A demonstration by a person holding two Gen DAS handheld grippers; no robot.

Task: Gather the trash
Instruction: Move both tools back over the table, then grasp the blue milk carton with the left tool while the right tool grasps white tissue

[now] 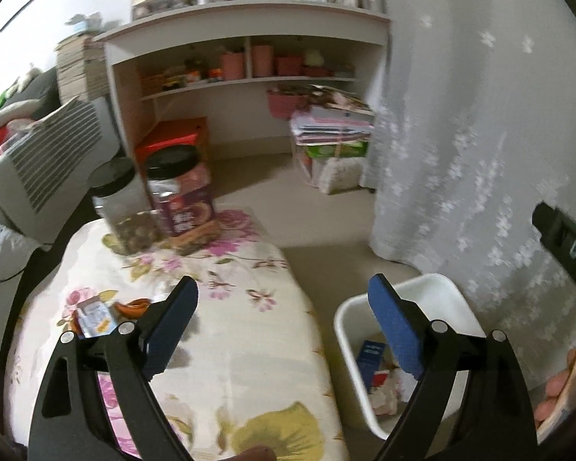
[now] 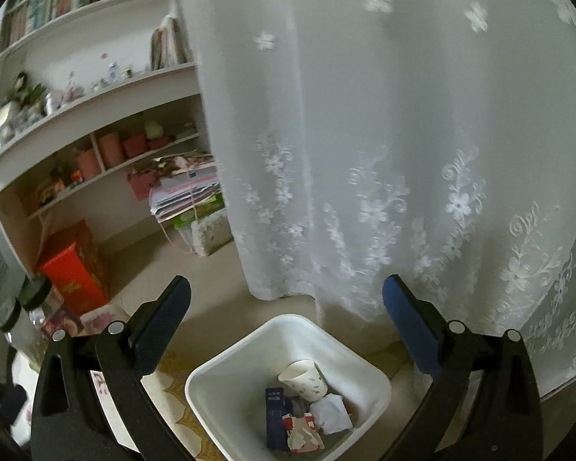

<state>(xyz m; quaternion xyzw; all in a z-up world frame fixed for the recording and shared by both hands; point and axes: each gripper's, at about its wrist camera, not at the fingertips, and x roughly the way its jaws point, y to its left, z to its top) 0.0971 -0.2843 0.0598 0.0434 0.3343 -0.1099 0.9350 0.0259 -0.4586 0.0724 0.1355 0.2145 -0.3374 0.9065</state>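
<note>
Two grippers: both stand wide apart with nothing between the pads.
Left gripper (image 1: 282, 317): low centre of the left wrist view, jaws spread and empty, one finger over the table and the other over the bin.
Right gripper (image 2: 286, 320): low centre of the right wrist view, jaws at full spread and empty, above the bin.
Bin (image 2: 226, 368): white tub on the floor, bottom centre of the right wrist view and lower right of the left wrist view, just beside the table edge.
Bin contents: paper cup (image 2: 303, 380) lying tilted, dark blue carton (image 2: 274, 418), crumpled white paper (image 2: 330, 413) and a red-and-white wrapper (image 2: 301, 430).
Table (image 1: 249, 345): floral cloth, lower left of the left wrist view.
Remaining trash: small blue-and-yellow packet (image 1: 94, 317) and an orange scrap (image 1: 134, 307), touching or nearly so, at the left finger's base; partly hidden by the gripper.
Jars (image 1: 180, 192): two black-lidded containers at the table's far end, mid left.
Curtain (image 2: 384, 134): white embroidered drape right behind the bin.
Shelves (image 1: 245, 57): farthest, upper centre.
Risk, judged: flat packet may slip from a shallow pinch; an open finger may snag the cloth or curtain; a reach may knock the jars.
</note>
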